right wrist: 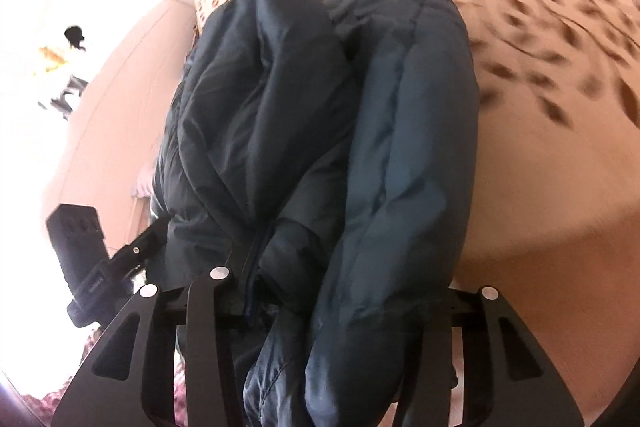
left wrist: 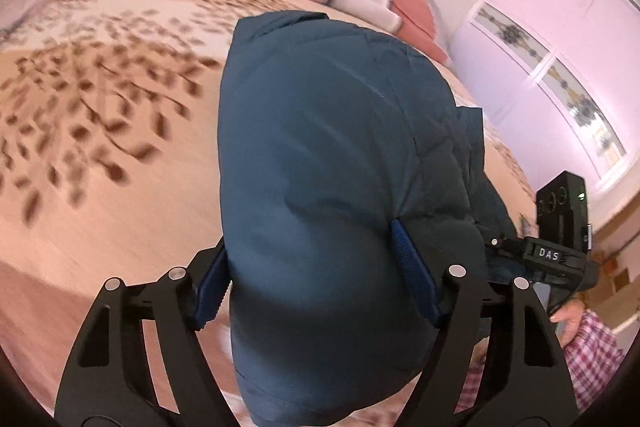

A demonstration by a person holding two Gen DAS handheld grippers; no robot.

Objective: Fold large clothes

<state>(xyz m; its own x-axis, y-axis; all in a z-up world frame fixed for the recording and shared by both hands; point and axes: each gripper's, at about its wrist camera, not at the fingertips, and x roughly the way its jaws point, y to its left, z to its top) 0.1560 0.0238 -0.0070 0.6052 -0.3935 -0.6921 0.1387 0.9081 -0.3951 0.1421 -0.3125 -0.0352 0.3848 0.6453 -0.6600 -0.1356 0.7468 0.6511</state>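
Dark teal quilted puffer jacket (left wrist: 320,167) held bunched above leaf-print beige bedspread (left wrist: 100,99); long axis toward pillows; clamped between left gripper (left wrist: 312,275) jaws; right gripper (right wrist: 320,307) jaws hidden, grip unclear.

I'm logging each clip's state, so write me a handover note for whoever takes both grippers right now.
Left gripper: jaws clamped on the puffy dark blue jacket, padding bulging between them.
Right gripper: fabric bunched between its jaws; fingers hidden, so the grip looks closed but cannot be confirmed.
Jacket: bundled in thick layers, held up above the leaf-print bedspread.
Done: jacket gathered and apparently doubled over.
Left: lay it on the bed, square and flatten the folds, release.
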